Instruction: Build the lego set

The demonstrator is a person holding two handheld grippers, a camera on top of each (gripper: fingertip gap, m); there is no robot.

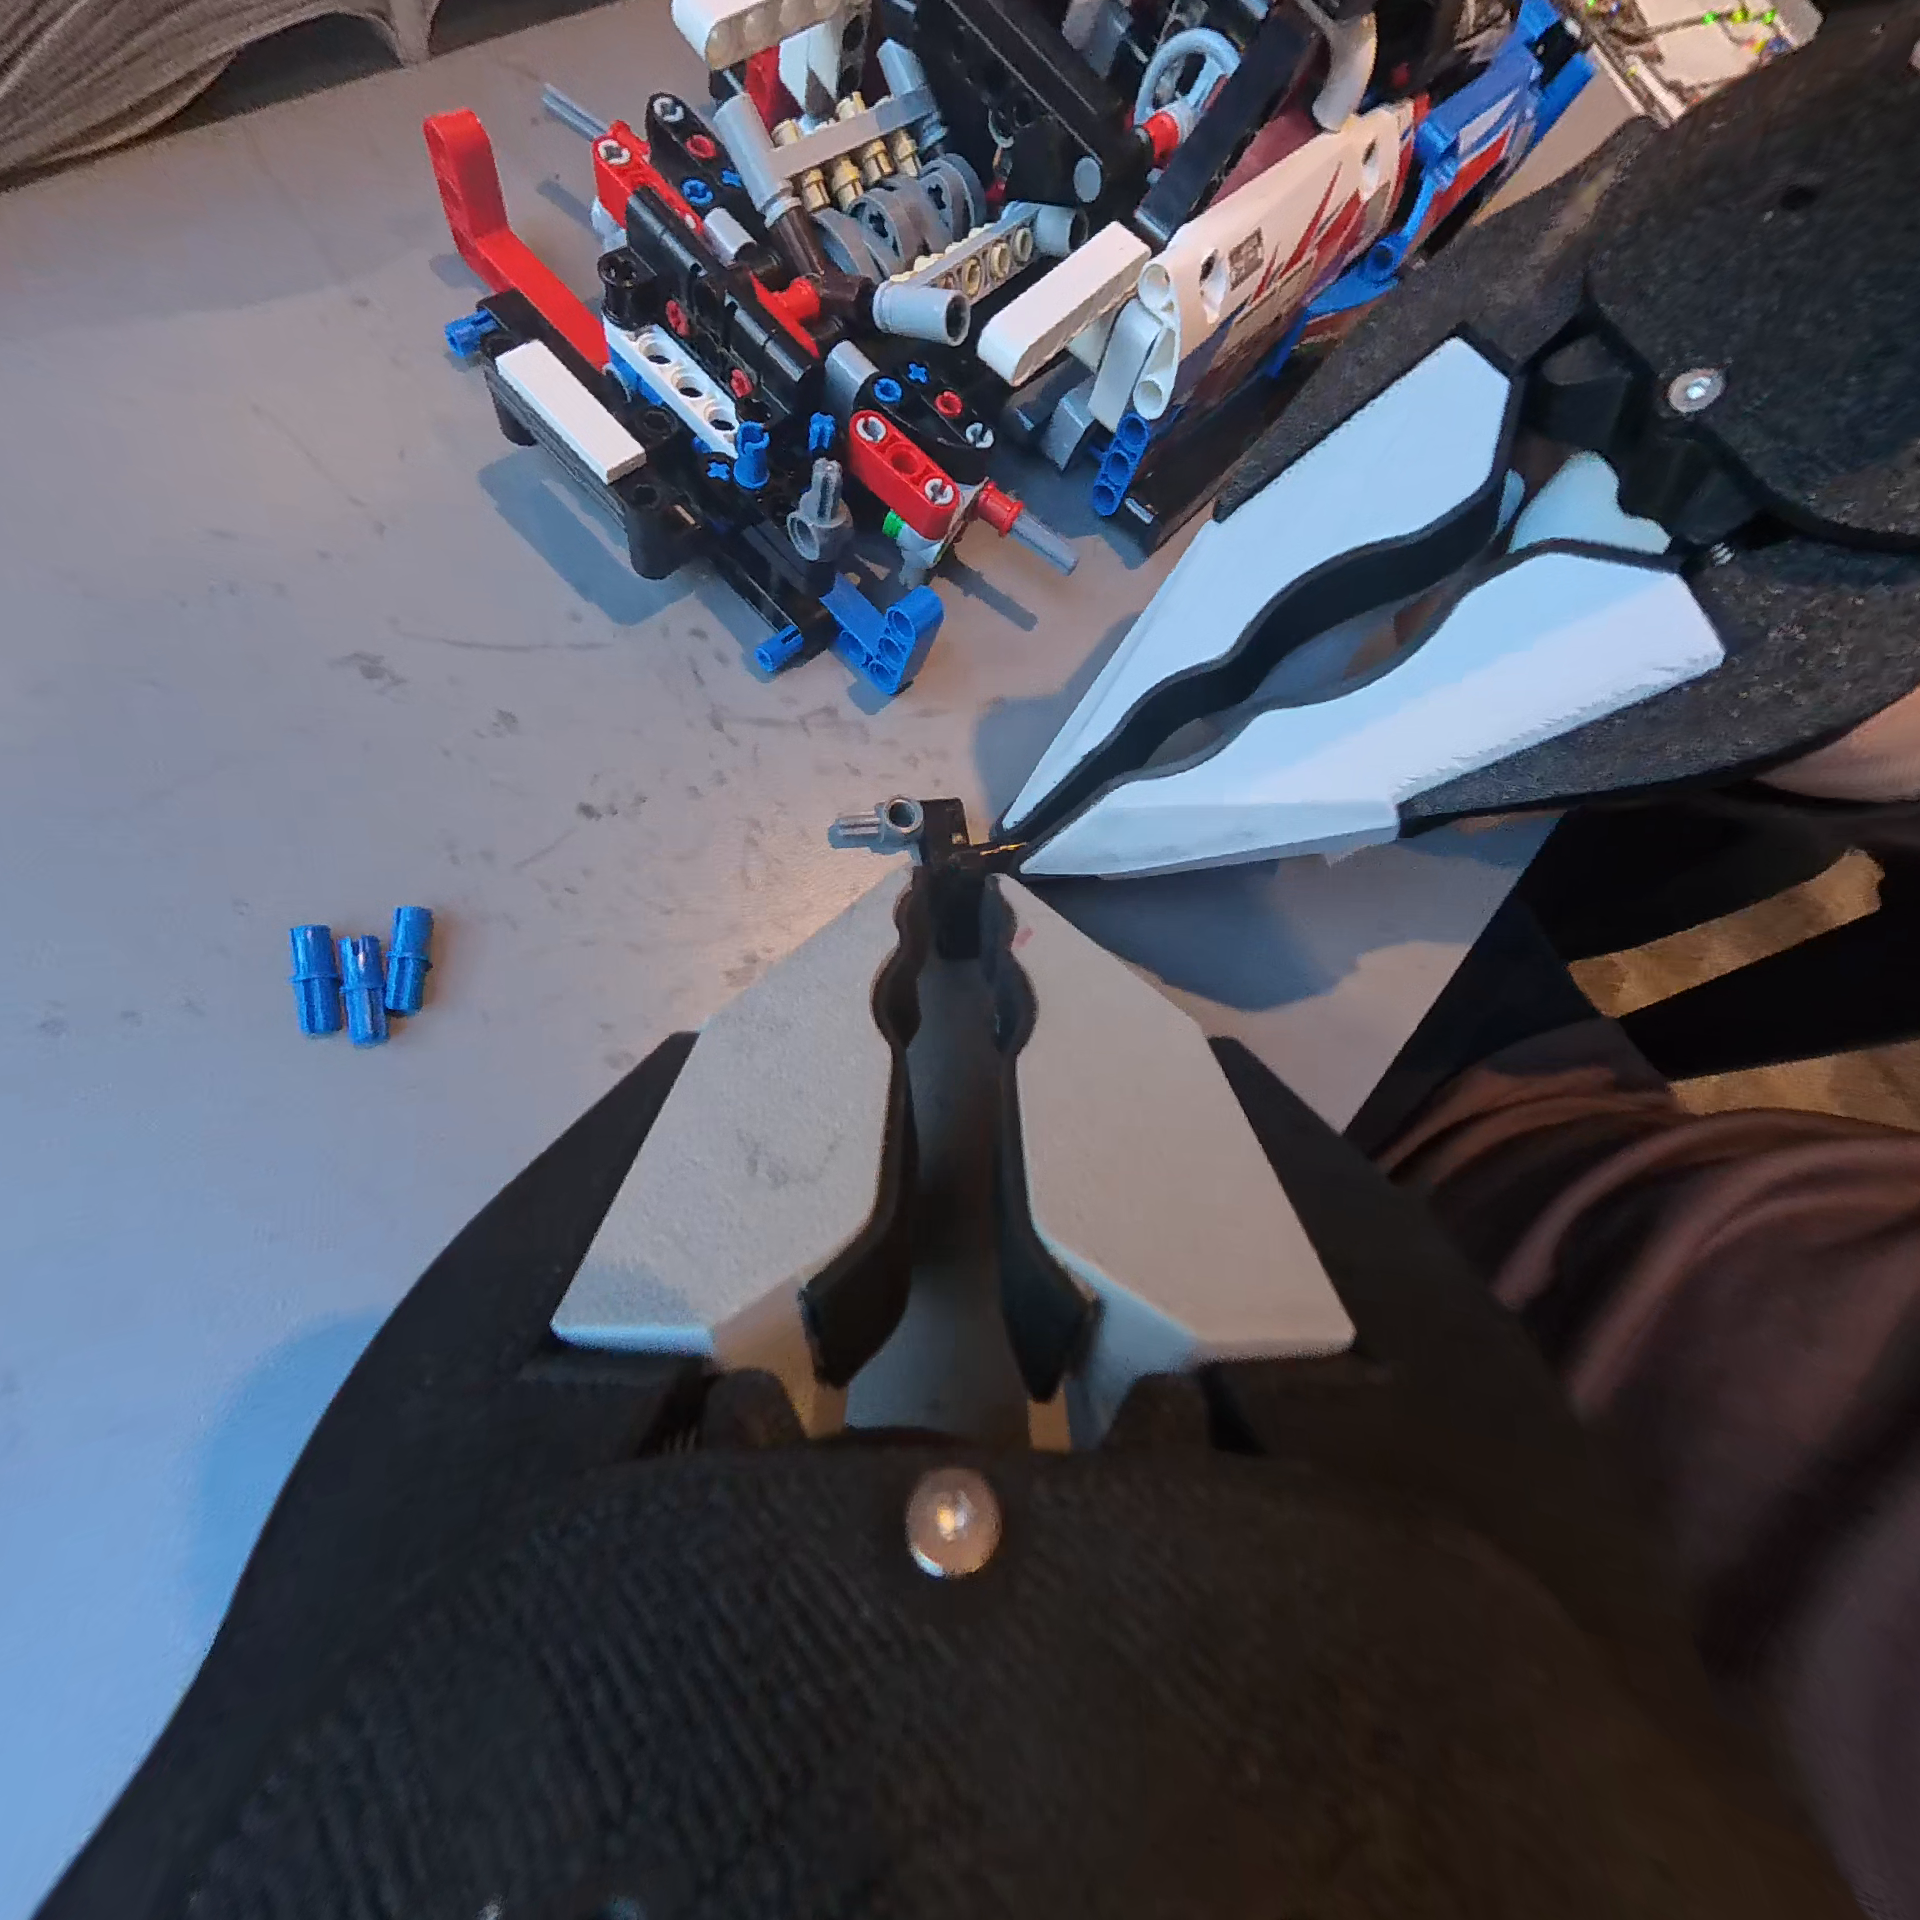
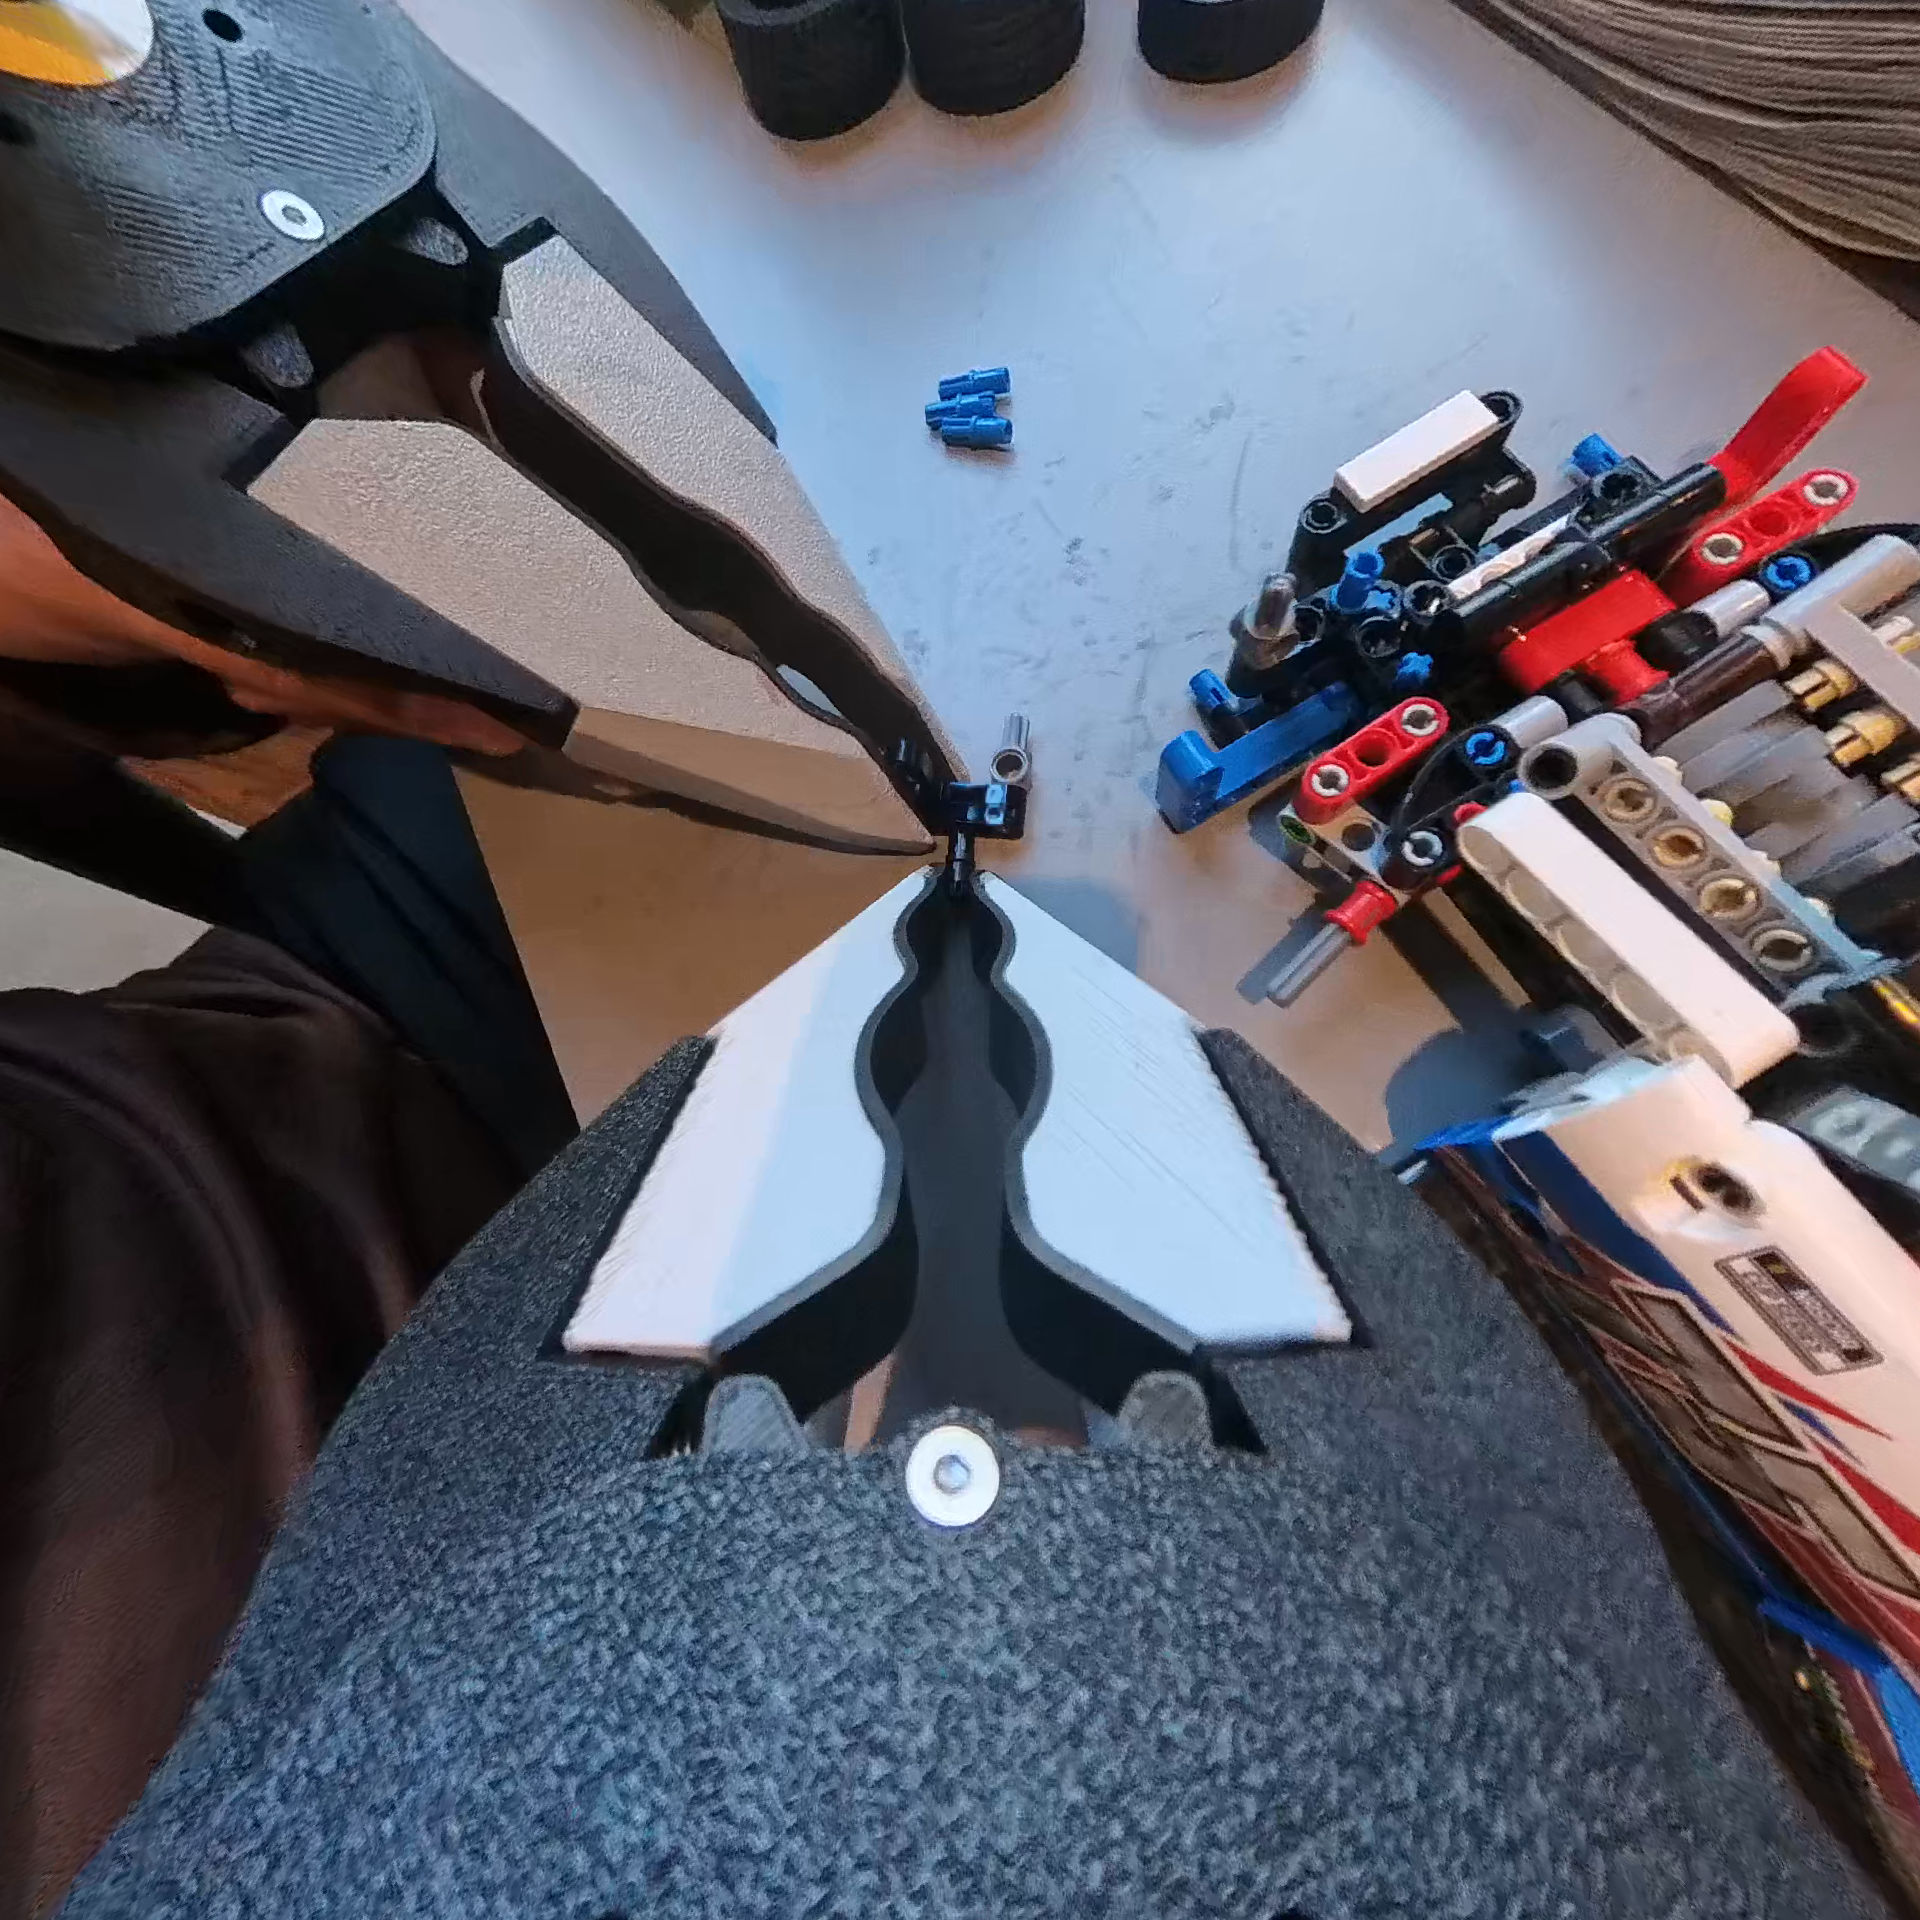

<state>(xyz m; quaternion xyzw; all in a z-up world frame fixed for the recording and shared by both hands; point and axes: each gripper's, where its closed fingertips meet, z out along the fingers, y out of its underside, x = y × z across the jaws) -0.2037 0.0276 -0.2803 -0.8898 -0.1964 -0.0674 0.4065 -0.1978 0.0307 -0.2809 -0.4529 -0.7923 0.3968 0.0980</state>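
Assembly is judged to be well advanced: a large Technic car model [image 1: 935, 260] in black, white, red and blue stands on the grey table [image 1: 260, 675], with its chassis, engine block and side panels already joined. Work remains, since three blue pins [image 1: 361, 982] lie loose just beside one another, well apart from the model, and black tyres [image 2: 997, 52] wait unmounted at the far table edge.

A small sub-assembly is held above the table between both tools. The left gripper [image 1: 951, 904] is pressed together on a black connector piece [image 1: 945, 831], which carries a grey pin connector [image 1: 899, 819] at its top. The right gripper [image 2: 954, 878] is pinched on a thin black axle [image 2: 958, 847] that meets the connector from the side. Whether the axle is fully seated cannot be told.
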